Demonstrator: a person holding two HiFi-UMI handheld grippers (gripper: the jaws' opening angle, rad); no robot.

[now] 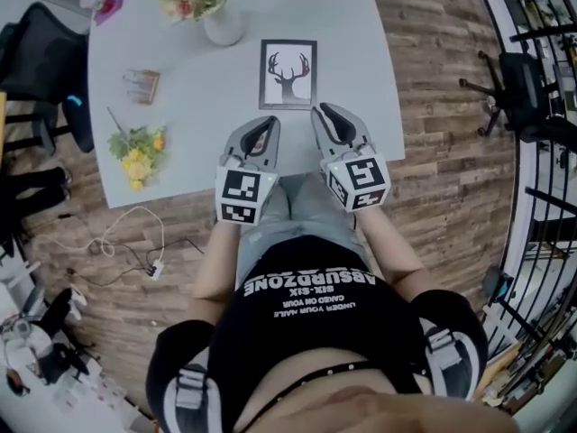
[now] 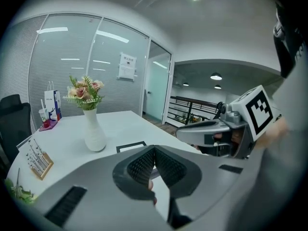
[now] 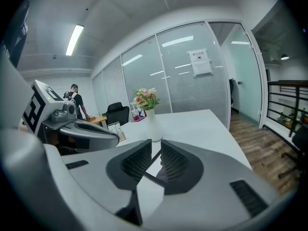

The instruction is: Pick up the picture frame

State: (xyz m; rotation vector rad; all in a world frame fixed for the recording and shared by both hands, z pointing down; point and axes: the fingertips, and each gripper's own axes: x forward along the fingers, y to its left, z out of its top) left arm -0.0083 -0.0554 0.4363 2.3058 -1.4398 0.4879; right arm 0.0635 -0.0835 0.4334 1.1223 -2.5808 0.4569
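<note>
**Two hand-held grippers poised at the frame's near end**

Here is the picture frame (image 1: 288,73), lying flat on the white tabletop (image 1: 361,79), close to the near edge and a little right of its middle. Its long axis runs straight away from the person, toward the far edge where the vase of flowers (image 1: 221,21) stands. The frame lies directly ahead of both tools, with its short near end facing them.

The left hand-held gripper (image 1: 269,123) hangs at the near edge, just short of the frame's near left corner. Its jaws are pressed together with nothing between them, and its own view shows the ribbed pads meeting at the tip. The right hand-held gripper (image 1: 323,111) sits right beside the near right corner and looks a shade nearer of the two (only by a whisker). Its jaws stand slightly spread with a narrow slit between the pads, and they pinch nothing. Only the tabletop and a dark edge show through the gap.

My read is that the right one is better placed to take that near corner, though it would want a wider spread.
</note>
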